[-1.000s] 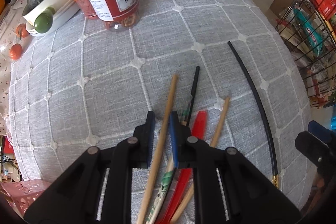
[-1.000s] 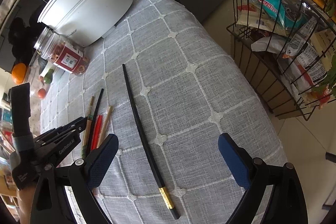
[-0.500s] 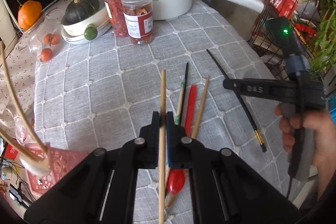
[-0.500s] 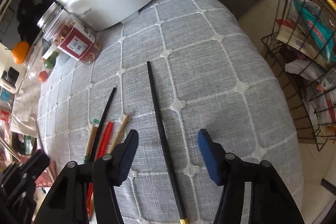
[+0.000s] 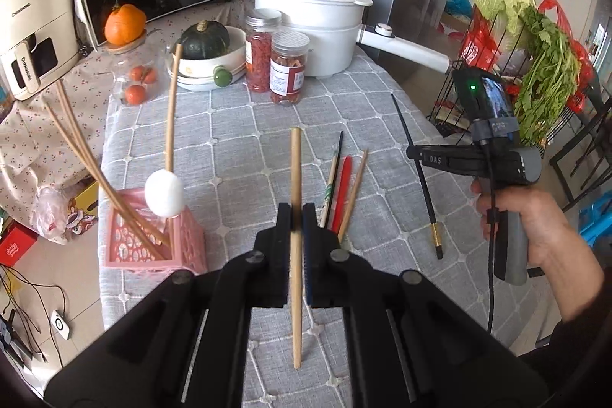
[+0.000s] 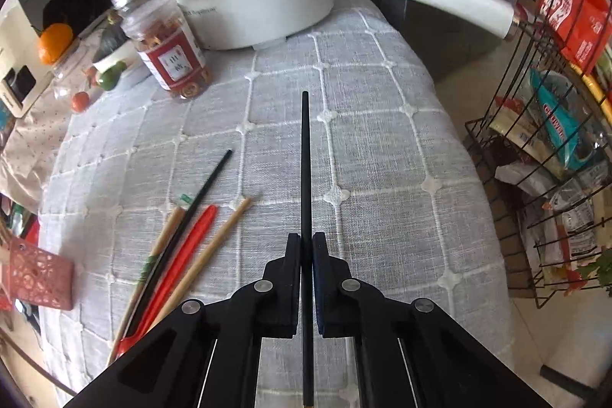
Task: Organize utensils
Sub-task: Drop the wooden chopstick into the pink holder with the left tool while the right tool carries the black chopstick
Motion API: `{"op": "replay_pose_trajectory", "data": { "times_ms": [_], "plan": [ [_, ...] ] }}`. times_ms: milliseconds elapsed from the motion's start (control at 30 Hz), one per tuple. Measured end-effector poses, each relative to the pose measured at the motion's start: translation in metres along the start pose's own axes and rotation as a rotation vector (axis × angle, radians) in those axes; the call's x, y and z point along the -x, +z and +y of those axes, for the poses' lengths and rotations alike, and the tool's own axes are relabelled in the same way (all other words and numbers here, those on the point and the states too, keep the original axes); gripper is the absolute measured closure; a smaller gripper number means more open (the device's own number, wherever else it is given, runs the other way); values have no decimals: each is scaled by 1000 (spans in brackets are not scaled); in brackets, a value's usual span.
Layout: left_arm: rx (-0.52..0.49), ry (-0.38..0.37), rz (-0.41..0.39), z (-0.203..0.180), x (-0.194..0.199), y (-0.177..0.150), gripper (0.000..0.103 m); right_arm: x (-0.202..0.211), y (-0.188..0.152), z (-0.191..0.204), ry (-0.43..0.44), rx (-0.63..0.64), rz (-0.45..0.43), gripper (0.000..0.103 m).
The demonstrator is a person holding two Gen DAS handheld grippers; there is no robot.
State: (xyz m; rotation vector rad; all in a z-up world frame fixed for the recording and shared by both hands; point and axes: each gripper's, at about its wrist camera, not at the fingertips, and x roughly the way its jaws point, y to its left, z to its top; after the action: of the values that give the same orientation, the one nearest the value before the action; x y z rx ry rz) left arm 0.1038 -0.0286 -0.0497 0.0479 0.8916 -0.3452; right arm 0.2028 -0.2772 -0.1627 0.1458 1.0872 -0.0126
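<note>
Now the left tongs (image 5: 296,217) are clamped on a wooden chopstick (image 5: 295,178) lifted above the counter (image 5: 237,140), near the pink basket (image 5: 153,251) at its left edge. The right tongs (image 6: 305,247) are clamped on the black chopstick (image 6: 305,159), with open cloth toward the right edge.

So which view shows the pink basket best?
The left wrist view: the pink basket is in full sight at the cloth's near-left edge, its open top and latticed walls visible, with long wooden sticks leaning out of it. The right wrist view catches only one latticed side at its left edge, nothing of the contents.
</note>
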Motion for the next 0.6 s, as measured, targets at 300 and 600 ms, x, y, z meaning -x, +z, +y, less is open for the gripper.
{"op": "replay_pose_trajectory", "data": {
  "times_ms": [300, 600],
  "plan": [
    [77, -10, -144, 17, 61, -23, 97, 94, -26, 26, 64, 19, -190, 97],
    [141, 1, -356, 46, 117, -26, 97, 167, -49, 59, 92, 83, -364, 97]
  ]
}}
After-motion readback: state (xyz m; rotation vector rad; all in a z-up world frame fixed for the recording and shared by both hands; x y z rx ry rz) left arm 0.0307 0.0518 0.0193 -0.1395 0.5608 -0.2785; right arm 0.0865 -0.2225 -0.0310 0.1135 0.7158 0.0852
